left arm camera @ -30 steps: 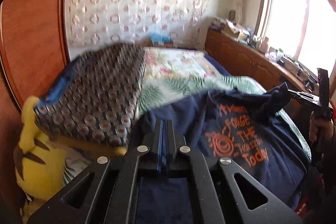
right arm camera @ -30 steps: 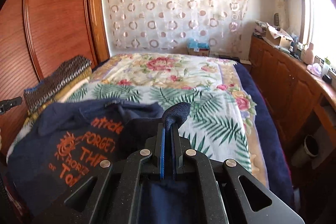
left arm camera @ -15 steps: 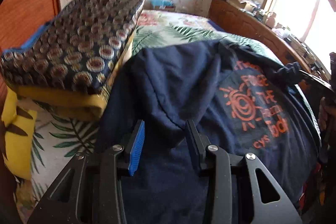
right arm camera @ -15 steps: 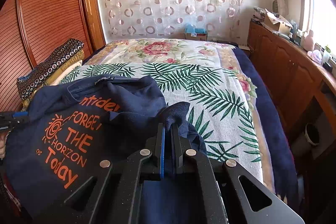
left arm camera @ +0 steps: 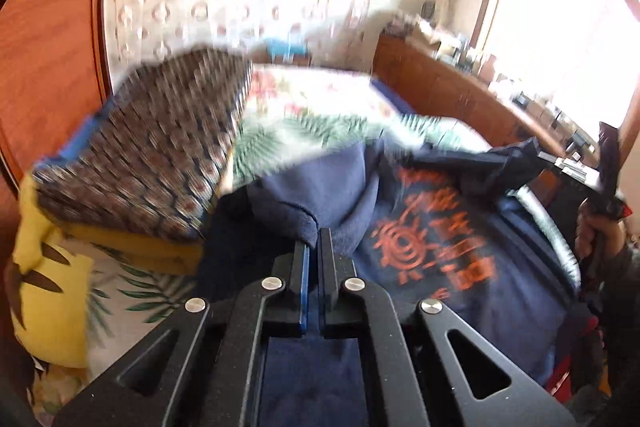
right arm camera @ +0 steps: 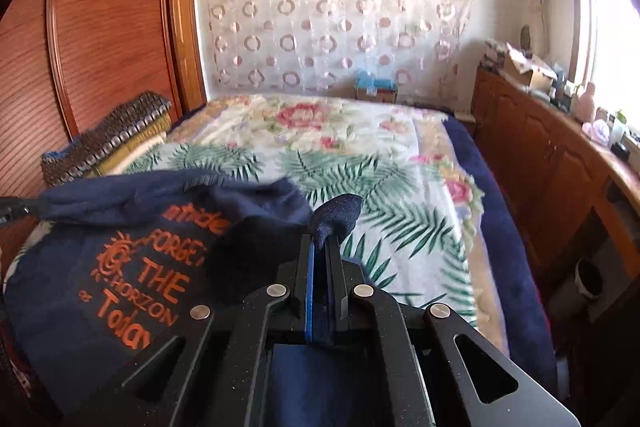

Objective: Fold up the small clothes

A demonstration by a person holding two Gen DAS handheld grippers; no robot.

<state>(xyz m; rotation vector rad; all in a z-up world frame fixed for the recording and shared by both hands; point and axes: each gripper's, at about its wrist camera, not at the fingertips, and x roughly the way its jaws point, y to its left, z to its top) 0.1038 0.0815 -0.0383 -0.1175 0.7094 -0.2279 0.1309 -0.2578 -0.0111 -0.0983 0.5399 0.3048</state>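
The left gripper, jaws apart 0.5 s ago, now clamps the navy T-shirt again; the right gripper stays clamped at 3 o'clock, shirt stretched above the bed, ready for folding.

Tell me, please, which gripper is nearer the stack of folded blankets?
Left. The left gripper is right beside the stack; the right gripper is farther across the bed.

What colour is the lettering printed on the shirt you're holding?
Orange, on the navy shirt; the right wrist view shows it sharpest.
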